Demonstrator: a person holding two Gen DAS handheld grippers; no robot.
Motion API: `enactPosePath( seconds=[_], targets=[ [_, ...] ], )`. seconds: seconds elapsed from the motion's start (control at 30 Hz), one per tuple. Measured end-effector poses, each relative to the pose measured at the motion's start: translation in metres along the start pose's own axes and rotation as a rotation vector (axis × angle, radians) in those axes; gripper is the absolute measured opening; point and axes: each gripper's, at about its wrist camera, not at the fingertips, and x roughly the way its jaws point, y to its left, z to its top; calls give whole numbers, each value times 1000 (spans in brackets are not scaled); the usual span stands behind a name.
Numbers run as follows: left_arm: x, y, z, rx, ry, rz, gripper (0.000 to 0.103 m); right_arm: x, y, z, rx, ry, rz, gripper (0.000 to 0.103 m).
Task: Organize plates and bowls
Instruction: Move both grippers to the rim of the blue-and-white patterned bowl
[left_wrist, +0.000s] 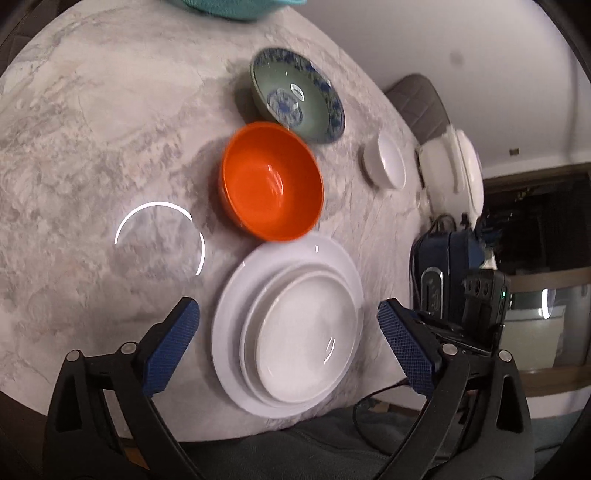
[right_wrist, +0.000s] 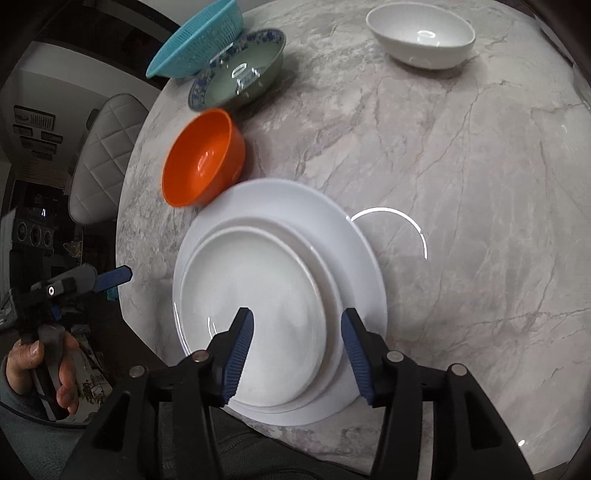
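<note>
A stack of white plates (left_wrist: 295, 332) (right_wrist: 258, 302) lies at the near edge of the marble table (left_wrist: 92, 147) (right_wrist: 461, 184), two smaller plates resting on a wide one. My left gripper (left_wrist: 288, 310) hangs above the stack, open wide and holding nothing. My right gripper (right_wrist: 297, 317) is open too, its blue pads over the stack's near right part and apart from it. Just behind the plates stands an orange bowl (left_wrist: 271, 181) (right_wrist: 203, 158), and behind that a green bowl with a blue pattern (left_wrist: 295, 96) (right_wrist: 240, 70).
A teal basket (right_wrist: 195, 40) (left_wrist: 229, 7) leans on the patterned bowl. A white bowl (right_wrist: 421, 35) stands far across the table; a small white dish (left_wrist: 384, 162) and another white vessel (left_wrist: 452, 173) sit near an edge. Padded chairs (right_wrist: 103, 158) (left_wrist: 417, 103) flank the table. A hand (right_wrist: 48, 369) is at left.
</note>
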Motion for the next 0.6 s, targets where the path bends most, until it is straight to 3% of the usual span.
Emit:
enactPosePath(
  seconds=[0.1, 0.23, 0.3, 0.43, 0.53, 0.6],
  targets=[
    [-17, 2, 39, 12, -68, 22, 99, -31, -4, 25, 20, -96, 63, 53],
    [-27, -5, 94, 70, -133, 144, 97, -61, -3, 75, 13, -193, 131, 53],
    [-24, -7, 119, 93, -167, 183, 97, -66, -1, 103, 7, -213, 148, 53],
    [0, 0, 168, 71, -143, 222, 97, -58, 9, 154, -10, -229, 160, 53],
    [27, 3, 189, 88, -126, 227, 97, -41, 10, 184, 3, -218, 163, 53],
    [42, -2, 194, 151, -126, 233, 97, -26, 13, 197, -5, -201, 154, 53]
  ],
)
